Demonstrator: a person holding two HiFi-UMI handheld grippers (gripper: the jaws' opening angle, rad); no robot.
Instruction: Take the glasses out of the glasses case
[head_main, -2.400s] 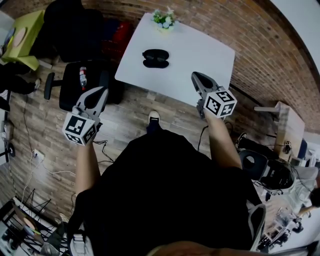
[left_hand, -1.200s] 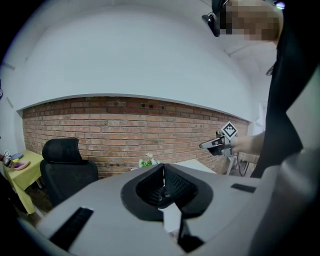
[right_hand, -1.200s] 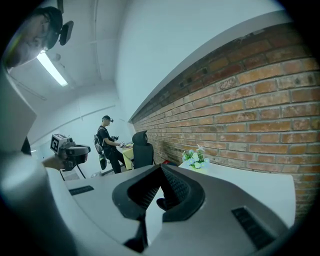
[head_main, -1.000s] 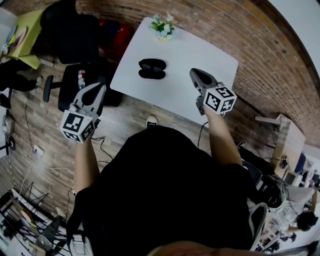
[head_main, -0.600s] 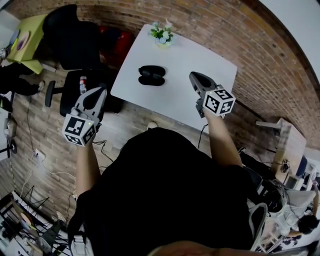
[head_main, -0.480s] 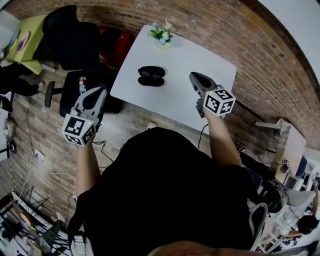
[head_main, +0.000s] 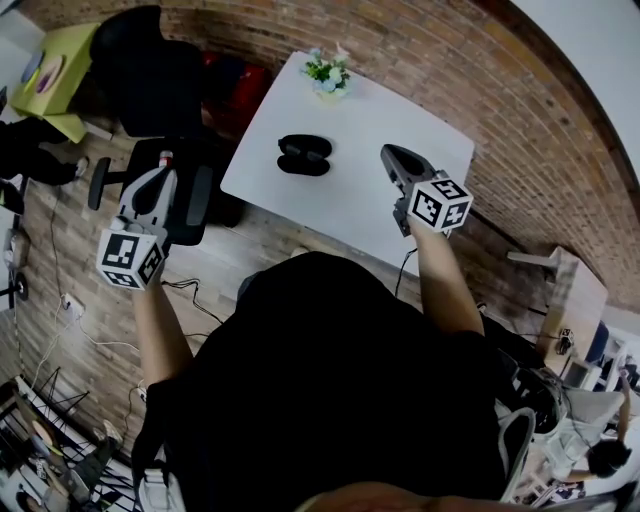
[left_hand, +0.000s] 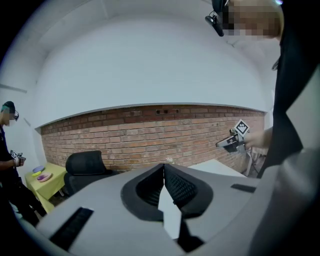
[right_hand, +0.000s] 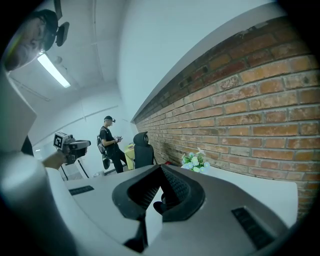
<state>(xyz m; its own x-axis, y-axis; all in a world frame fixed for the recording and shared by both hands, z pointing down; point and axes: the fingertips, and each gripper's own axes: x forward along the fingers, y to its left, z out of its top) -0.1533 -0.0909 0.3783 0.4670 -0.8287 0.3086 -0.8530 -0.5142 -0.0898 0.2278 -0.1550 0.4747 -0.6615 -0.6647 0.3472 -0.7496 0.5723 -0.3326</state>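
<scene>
White bench (head_main: 400, 110), nothing gripped yet. Right gripper (head_main: 393, 157) hangs over its near edge and left gripper (head_main: 152, 180) is off-bench by the chair (head_main: 195, 195), likely a pre-reach stance. Both sets of fingers are pinched together, empty. Black glasses case (head_main: 304, 155) sits mid-bench, well apart from both.

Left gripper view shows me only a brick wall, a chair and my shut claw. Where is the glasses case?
Observer: The case lies on the white table, on the near side of the flowers.
Operator: Where am I relative to it?
Observer: The left claw is off the table, over a black chair by the table's left edge.
Operator: And the other one?
Observer: The right claw is shut and empty. It hangs over the table to the right of the case, apart from it.
</scene>
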